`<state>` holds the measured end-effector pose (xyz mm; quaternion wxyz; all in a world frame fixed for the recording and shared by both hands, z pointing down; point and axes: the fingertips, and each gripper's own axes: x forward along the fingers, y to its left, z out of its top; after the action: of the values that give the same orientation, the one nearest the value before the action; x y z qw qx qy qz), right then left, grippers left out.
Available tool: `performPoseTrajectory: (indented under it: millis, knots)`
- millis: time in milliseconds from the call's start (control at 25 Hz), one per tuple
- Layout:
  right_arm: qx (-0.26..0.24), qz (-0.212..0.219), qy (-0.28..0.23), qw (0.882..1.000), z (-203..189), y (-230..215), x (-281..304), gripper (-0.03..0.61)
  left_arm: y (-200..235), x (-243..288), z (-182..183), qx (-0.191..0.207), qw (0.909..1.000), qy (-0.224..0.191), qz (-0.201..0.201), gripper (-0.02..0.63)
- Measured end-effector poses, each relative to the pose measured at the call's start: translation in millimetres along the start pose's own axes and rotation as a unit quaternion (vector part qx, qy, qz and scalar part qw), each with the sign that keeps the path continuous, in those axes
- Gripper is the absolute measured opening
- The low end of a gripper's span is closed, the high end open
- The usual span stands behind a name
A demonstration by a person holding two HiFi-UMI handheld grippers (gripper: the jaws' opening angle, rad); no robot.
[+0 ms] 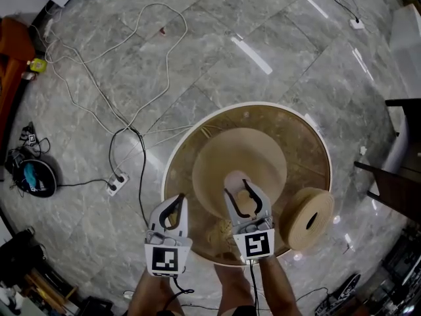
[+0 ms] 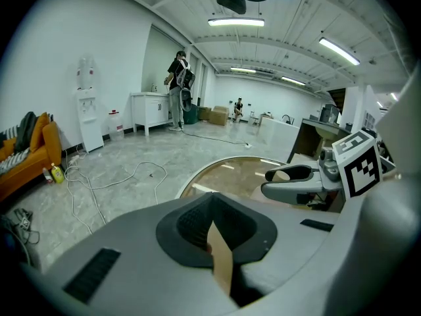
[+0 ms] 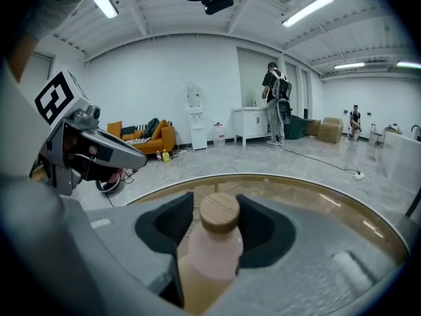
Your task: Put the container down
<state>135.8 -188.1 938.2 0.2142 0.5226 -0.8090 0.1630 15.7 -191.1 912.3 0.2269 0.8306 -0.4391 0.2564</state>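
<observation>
A pale pink bottle [image 3: 214, 245] with a round wooden cap [image 3: 219, 212] stands upright between the jaws of my right gripper [image 3: 216, 204]. That gripper is open: a gap shows beside the left pad. In the head view the bottle [image 1: 235, 176] is over the middle of a round glass table [image 1: 243, 105] with a white rim, with the right gripper [image 1: 237, 187] around it. My left gripper [image 1: 177, 200] hangs at the table's left edge, shut and empty. Only a thin tan sliver shows between its pads [image 2: 197, 226]. The right gripper [image 2: 296, 176] shows in the left gripper view.
A round woven spool-like thing [image 1: 308, 217] sits at the table's right edge. White cables [image 1: 131, 64] and a power strip [image 1: 117, 185] lie on the marble floor to the left. Dark furniture [image 1: 395, 183] stands to the right. A person [image 2: 179, 87] is far off by a counter.
</observation>
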Motion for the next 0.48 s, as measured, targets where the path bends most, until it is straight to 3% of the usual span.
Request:
performPoseTrajectory:
  millis: [200, 320, 480]
  knots:
    - [0.001, 0.009, 0.000, 1.000, 19, 6, -8, 0.252, -5, -12, 23, 0.017, 0.9998, -0.013, -0.004, 0.017]
    - [0.003, 0.005, -0.005, 1.000, 37, 4, -18, 0.253, -9, -22, 40, 0.056, 0.9980, -0.026, -0.012, 0.017]
    - [0.011, -0.002, -0.015, 1.000, 68, -4, -37, 0.252, -17, -39, 68, 0.073, 0.9964, -0.039, -0.020, 0.017]
